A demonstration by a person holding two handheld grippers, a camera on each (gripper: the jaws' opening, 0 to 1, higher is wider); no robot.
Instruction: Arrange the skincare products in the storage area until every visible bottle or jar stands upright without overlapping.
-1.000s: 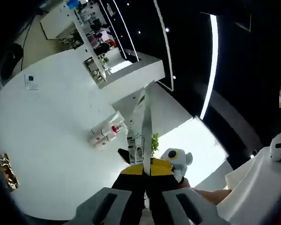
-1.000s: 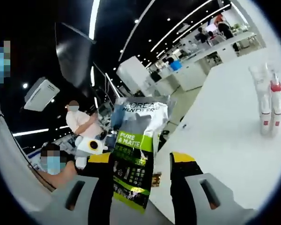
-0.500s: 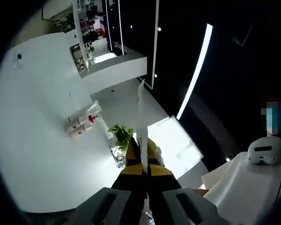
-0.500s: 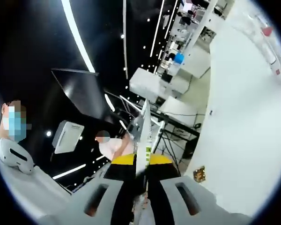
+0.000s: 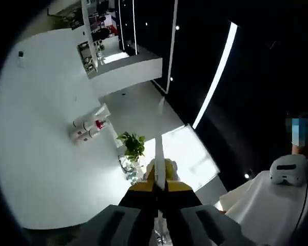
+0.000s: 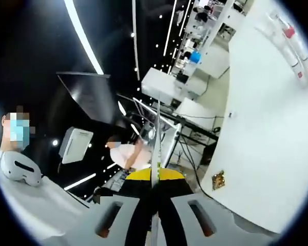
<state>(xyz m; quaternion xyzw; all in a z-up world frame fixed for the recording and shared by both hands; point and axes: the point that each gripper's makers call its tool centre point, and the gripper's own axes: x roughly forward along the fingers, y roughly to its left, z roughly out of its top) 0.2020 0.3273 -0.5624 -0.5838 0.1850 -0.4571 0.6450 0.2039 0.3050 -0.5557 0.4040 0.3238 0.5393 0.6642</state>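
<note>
left tongs: jaws pressed shut on the thin edge of a flat sachet, raised off the white counter.
right tongs: jaws likewise closed on the same kind of thin edge, sachet; whether both pairs hold one packet cannot be told.
change: a second ago the right gripper view showed the packet's printed green-and-grey face, broad between parted jaws; now it is seen edge-on, a pale sliver, and the jaws have closed on it. both views have swung, so the cameras moved as well.
meaning for task: judged as the packet being carried in the air, not yet set down; arranging still unfinished.
orientation: long axis runs straight away from the tongs, along the jaws, free end pointing forward; flat faces turned sideways to each camera.
gold packet: small, lying on the counter near its edge, right gripper view.
tubes: white with red caps, close together, lying on the counter well apart from the tongs; also far off at.
plant: green, beyond the counter edge.
</note>
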